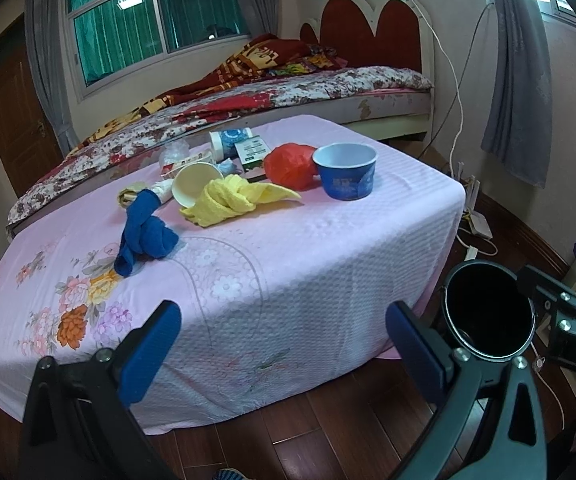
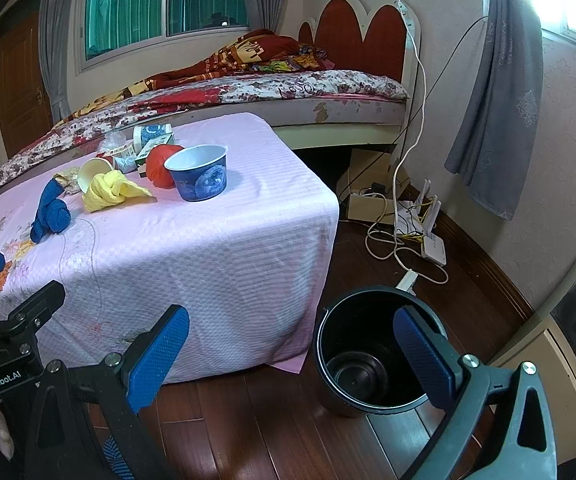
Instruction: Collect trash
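Both claws stand released, jaws spread wide, nothing between them. Left claw [image 1: 284,344], seen from its own camera, hangs over the near edge of the bench [image 1: 288,264], which is draped in a pink floral cloth. Right claw [image 2: 292,354] hangs lower and further right, one blue pad over the cloth's hanging side, the other in front of the bin's mouth.

Differences between views: the right wrist view looks down into the black bin [image 2: 368,356] on the wooden floor just beside the bench's right corner and shows its bare bottom; the left wrist view shows only a dark opening [image 1: 488,312]. The right wrist view also shows a router and tangled cables [image 2: 408,232] by the wall, mostly hidden in the left view. Each camera catches part of the other claw at its frame edge.

Trash lies grouped at the far side of the bench, well apart from both claws. Counted: one blue paper bowl [image 1: 346,172], upright; one red plastic bag [image 1: 290,166], crumpled, touching the bowl; one white paper cup [image 1: 196,188], on its side; one white lidded tub [image 1: 230,142]; one green-and-white carton [image 1: 253,154]; one yellow cloth [image 1: 232,198]; one blue cloth [image 1: 144,236], nearest the claws. Smaller wrappers behind the cup are too cluttered to count.
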